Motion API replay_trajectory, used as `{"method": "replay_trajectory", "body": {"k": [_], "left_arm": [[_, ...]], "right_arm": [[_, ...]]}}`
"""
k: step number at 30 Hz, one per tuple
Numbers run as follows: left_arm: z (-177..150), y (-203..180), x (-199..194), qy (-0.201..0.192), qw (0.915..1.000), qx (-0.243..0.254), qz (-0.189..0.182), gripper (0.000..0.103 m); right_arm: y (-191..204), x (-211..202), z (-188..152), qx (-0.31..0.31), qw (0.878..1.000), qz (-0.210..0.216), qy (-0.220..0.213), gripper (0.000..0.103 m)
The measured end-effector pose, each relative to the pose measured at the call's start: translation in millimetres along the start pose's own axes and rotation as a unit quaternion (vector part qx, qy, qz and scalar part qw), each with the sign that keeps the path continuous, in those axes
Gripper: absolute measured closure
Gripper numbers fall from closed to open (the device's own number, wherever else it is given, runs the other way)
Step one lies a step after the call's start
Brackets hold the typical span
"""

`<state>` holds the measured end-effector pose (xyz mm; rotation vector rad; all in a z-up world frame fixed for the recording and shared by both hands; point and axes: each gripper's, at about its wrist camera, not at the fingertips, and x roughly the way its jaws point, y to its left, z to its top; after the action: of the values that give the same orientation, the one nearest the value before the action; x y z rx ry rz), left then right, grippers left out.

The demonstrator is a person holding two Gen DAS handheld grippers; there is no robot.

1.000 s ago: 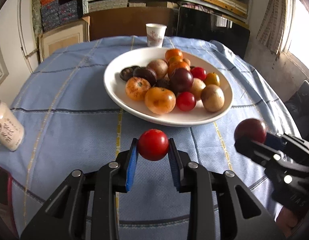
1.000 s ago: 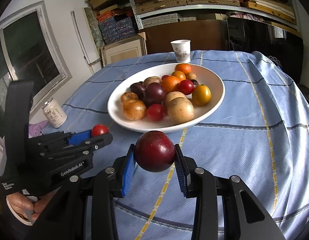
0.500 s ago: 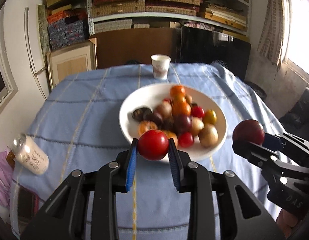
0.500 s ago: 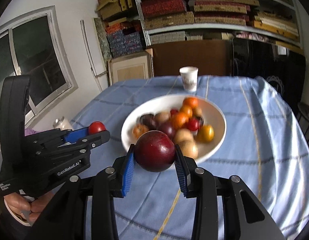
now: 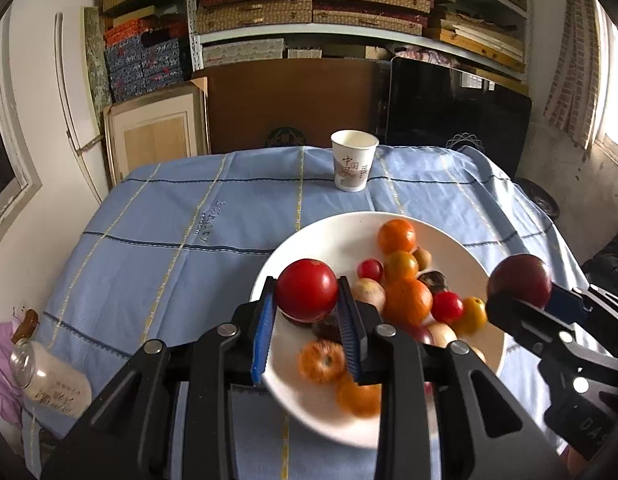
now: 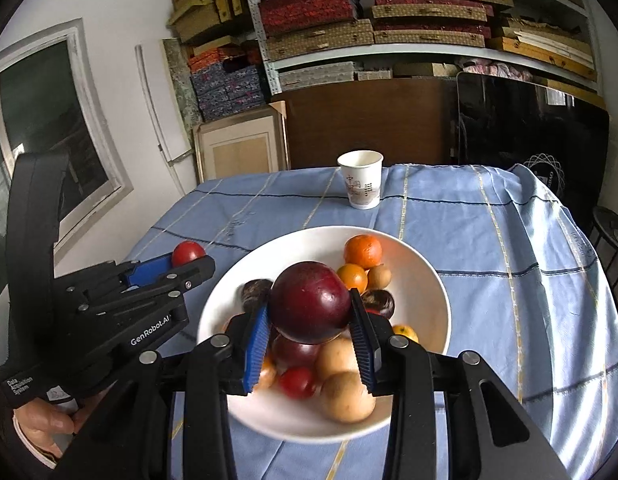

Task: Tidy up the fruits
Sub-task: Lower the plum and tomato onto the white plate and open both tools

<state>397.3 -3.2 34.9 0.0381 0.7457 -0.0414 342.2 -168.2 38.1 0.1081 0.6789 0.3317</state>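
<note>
On the blue tablecloth (image 5: 169, 248) sit one paper cup (image 5: 354, 160) and one white bowl (image 6: 425, 276) of fruit; above it the left gripper (image 5: 307, 314) clamps one red tomato (image 5: 306, 290), the right gripper (image 6: 310, 326) one dark plum (image 6: 310, 307)

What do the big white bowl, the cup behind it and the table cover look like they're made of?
White bowl: probably glazed ceramic, though melamine is possible; it is smooth and evenly white with a soft sheen.
Cup: likely paper; matte white, thin rolled rim, printed characters.
Table cover: woven cloth; matte blue with stitched stripes, folds and creases at the edges.
</note>
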Motion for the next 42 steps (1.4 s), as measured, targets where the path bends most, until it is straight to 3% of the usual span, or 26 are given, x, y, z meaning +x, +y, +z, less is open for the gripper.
{"method": "replay_trajectory", "body": {"k": [11, 21, 22, 24, 26, 31, 42], "left_arm": [[4.7, 2.7, 56.6, 0.027, 0.9996, -0.012, -0.005, 0.074], [5.1, 0.5, 78.0, 0.038, 0.9993, -0.006, 0.003, 0.074], [5.0, 1.2, 78.6, 0.039, 0.9992, -0.009, 0.004, 0.072], [5.0, 2.6, 75.5, 0.035, 0.9993, -0.012, 0.008, 0.047], [5.7, 3.1, 67.9, 0.021, 0.9995, -0.010, 0.022, 0.039], [9.4, 4.9, 47.9, 0.000, 0.9997, -0.010, 0.020, 0.031], [10.9, 3.9, 34.8, -0.008, 0.9997, -0.008, 0.020, 0.030]], "right_arm": [[-21.2, 34.6, 6.8, 0.025, 1.000, -0.009, 0.011, 0.065], [-31.5, 61.9, 4.0, 0.036, 0.999, -0.011, 0.030, 0.065], [-31.5, 62.3, 3.5, 0.036, 0.999, -0.011, 0.030, 0.065], [-30.8, 63.1, 3.2, 0.035, 0.999, -0.010, 0.031, 0.065], [-29.9, 63.1, 2.9, 0.033, 0.999, -0.012, 0.031, 0.065], [-28.8, 67.0, 1.1, 0.027, 0.999, -0.017, 0.038, 0.063], [-22.3, 60.8, 1.6, 0.013, 0.999, -0.011, 0.031, 0.061]]}}
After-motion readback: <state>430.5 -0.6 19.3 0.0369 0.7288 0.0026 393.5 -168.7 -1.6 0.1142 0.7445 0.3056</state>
